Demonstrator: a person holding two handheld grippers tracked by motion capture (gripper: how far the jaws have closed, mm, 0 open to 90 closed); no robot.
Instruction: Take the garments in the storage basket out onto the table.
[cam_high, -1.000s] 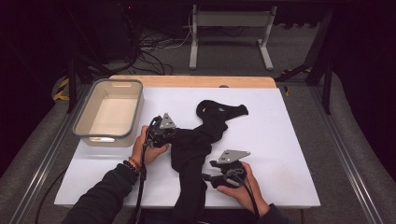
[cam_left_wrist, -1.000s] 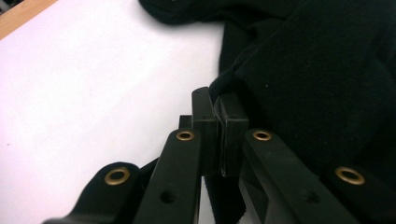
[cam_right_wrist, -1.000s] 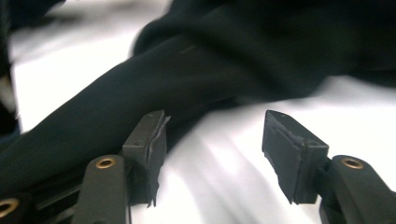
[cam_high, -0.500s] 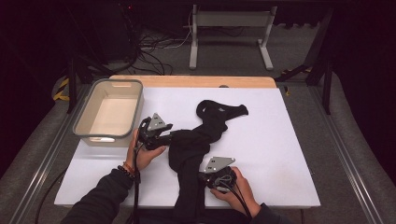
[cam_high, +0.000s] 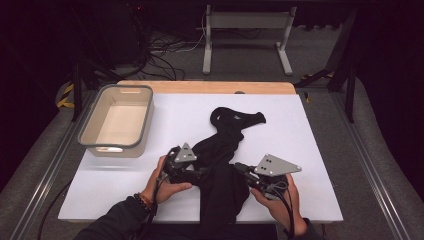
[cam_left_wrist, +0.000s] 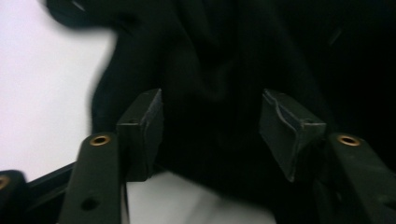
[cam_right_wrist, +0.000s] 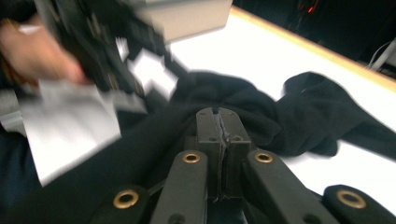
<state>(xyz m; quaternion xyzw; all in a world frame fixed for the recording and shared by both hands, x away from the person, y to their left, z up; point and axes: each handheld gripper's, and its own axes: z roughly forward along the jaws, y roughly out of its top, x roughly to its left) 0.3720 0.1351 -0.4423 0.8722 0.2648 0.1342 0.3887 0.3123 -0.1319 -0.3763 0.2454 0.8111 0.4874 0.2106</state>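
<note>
A black garment (cam_high: 225, 145) lies crumpled down the middle of the white table (cam_high: 310, 150) and hangs over its near edge. My left gripper (cam_high: 200, 173) sits at the garment's left side. In the left gripper view its jaws have just been opening and stand apart around a fold of the garment (cam_left_wrist: 215, 88); the pads (cam_left_wrist: 144, 126) do not press on it. My right gripper (cam_high: 240, 168) is at the garment's right edge, lifted a little off the table. In the right gripper view it (cam_right_wrist: 218, 116) is shut, with garment cloth (cam_right_wrist: 299, 107) pinched at the tips.
An empty beige bin (cam_high: 117, 149) with a grey rim stands at the table's left, just beyond my left hand. A wooden strip (cam_high: 210, 87) edges the far side. Dark floor, cables and a metal stand lie beyond.
The left gripper let go of the cloth, opened and slid toward the near edge. The right gripper closed on the garment's right side and rose with it, moving slightly right.
</note>
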